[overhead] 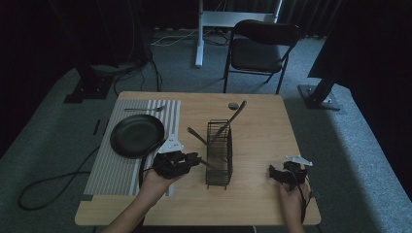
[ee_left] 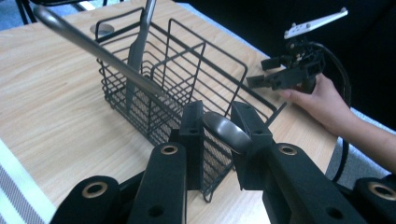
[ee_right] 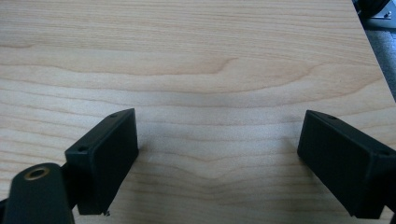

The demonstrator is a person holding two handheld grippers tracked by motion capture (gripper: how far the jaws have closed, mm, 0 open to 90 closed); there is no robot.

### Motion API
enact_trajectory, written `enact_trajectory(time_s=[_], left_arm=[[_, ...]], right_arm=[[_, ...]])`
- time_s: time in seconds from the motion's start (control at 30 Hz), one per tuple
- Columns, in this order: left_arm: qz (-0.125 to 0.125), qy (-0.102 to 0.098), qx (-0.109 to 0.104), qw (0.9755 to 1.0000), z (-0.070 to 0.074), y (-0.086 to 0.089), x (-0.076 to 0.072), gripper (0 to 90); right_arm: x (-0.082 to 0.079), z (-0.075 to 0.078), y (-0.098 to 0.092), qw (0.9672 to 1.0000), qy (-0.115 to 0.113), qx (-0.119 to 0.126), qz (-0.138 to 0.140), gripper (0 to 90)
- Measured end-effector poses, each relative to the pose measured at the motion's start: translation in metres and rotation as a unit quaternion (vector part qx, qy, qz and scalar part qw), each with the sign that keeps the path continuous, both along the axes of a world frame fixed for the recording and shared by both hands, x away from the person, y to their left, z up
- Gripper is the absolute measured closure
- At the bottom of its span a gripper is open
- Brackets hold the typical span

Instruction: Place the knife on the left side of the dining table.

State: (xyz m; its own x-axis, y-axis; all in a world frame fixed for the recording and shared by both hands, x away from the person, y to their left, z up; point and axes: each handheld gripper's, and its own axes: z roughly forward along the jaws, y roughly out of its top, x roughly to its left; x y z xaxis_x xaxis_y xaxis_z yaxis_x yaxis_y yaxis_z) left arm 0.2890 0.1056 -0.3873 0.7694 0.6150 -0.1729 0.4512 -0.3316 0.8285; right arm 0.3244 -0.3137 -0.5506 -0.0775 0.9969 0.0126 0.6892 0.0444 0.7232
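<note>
— While the left hand-held gripper (ee_left: 219, 123) sits just beside the wire basket (overhead: 219, 153), what's it got?
— Jaws clamped on the end of a metal utensil (ee_left: 225, 131), a rounded steel end pinched btwn the pads. In the high view a thin handle runs from that gripper to the basket's near-left side. Can't tell spoon vs. fork.
— And the basket?
— Black wire, upright, mid-counter (overhead: 262, 141), w/ dividers inside. Two more utensils lean out of it: a long one (overhead: 232, 119) tilted up toward the far right, another handle (overhead: 197, 136) sticking out to the left. In the left gripper view both cross the basket's far half.
— Right side?
— Right hand-held gripper (overhead: 272, 172) is well apart from the basket, near the counter's right front edge, held in the person's right hand (overhead: 290, 196). Jaws wide apart, nothing btwn them, bare wood grain under them in the right gripper view.
— Other stuff?
— Black frying pan (overhead: 137, 135) on a striped mat (overhead: 114, 165) at the counter's left, handle pointing toward the person. A utensil (overhead: 144, 109) lies on the mat's far end. Small round dark item (overhead: 233, 105) near the far edge; too small to ID. Folding chair (overhead: 260, 48) on the carpet beyond the counter.
</note>
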Motion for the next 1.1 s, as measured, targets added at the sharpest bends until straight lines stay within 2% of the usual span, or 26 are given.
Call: enact_trajectory(time_s=[0.13, 0.23, 0.3, 0.37, 0.5, 0.57, 0.63, 0.67, 0.7, 0.77, 0.83, 0.93, 1.1], left_arm=[[0.001, -0.003, -0.012, 0.9999, 0.002, -0.003, 0.002, 77.8], [0.004, -0.005, -0.036, 0.9993, 0.006, -0.004, 0.003, 80.2], [0.0, -0.008, -0.041, 0.9991, 0.009, -0.006, 0.004, 82.4], [-0.006, -0.014, -0.036, 0.9992, 0.012, -0.008, 0.003, 83.5], [-0.004, -0.017, -0.054, 0.9984, 0.017, -0.008, 0.004, 83.7], [-0.009, -0.019, -0.055, 0.9983, 0.019, -0.009, 0.004, 83.7], [-0.016, -0.026, -0.059, 0.9978, 0.027, -0.009, 0.003, 83.7], [-0.016, -0.026, -0.059, 0.9978, 0.027, -0.009, 0.003, 83.8], [-0.012, -0.037, -0.061, 0.9974, 0.033, -0.008, 0.001, 83.8], [-0.012, -0.037, -0.061, 0.9974, 0.033, -0.008, 0.001, 83.8], [-0.015, -0.043, -0.062, 0.997, 0.042, -0.005, -0.002, 83.8], [-0.013, -0.046, -0.068, 0.9966, 0.046, -0.003, -0.003, 83.8], [-0.011, -0.061, -0.077, 0.9951, 0.063, 0.006, -0.01, 83.7]], right_arm=[[0.0, 0.0, 0.0, 1.0, 0.0, 0.0, 0.0, 11.4], [0.0, 0.0, 0.0, 1.0, 0.0, 0.0, 0.0, 11.4], [0.0, 0.0, 0.0, 1.0, 0.0, 0.0, 0.0, 11.4], [0.0, 0.0, 0.0, 1.0, 0.0, 0.0, 0.0, 11.4], [0.0, 0.0, 0.0, 1.0, 0.0, 0.0, 0.0, 11.4], [0.0, 0.0, 0.0, 1.0, 0.0, 0.0, 0.0, 11.4], [0.0, 0.0, 0.0, 1.0, 0.0, 0.0, 0.0, 11.4], [0.0, 0.0, 0.0, 1.0, 0.0, 0.0, 0.0, 11.4], [0.0, 0.0, 0.0, 1.0, 0.0, 0.0, 0.0, 11.4], [0.0, 0.0, 0.0, 1.0, 0.0, 0.0, 0.0, 11.4], [0.0, 0.0, 0.0, 1.0, 0.0, 0.0, 0.0, 11.4], [0.0, 0.0, 0.0, 1.0, 0.0, 0.0, 0.0, 11.4], [0.0, 0.0, 0.0, 1.0, 0.001, 0.0, 0.0, 11.4]])
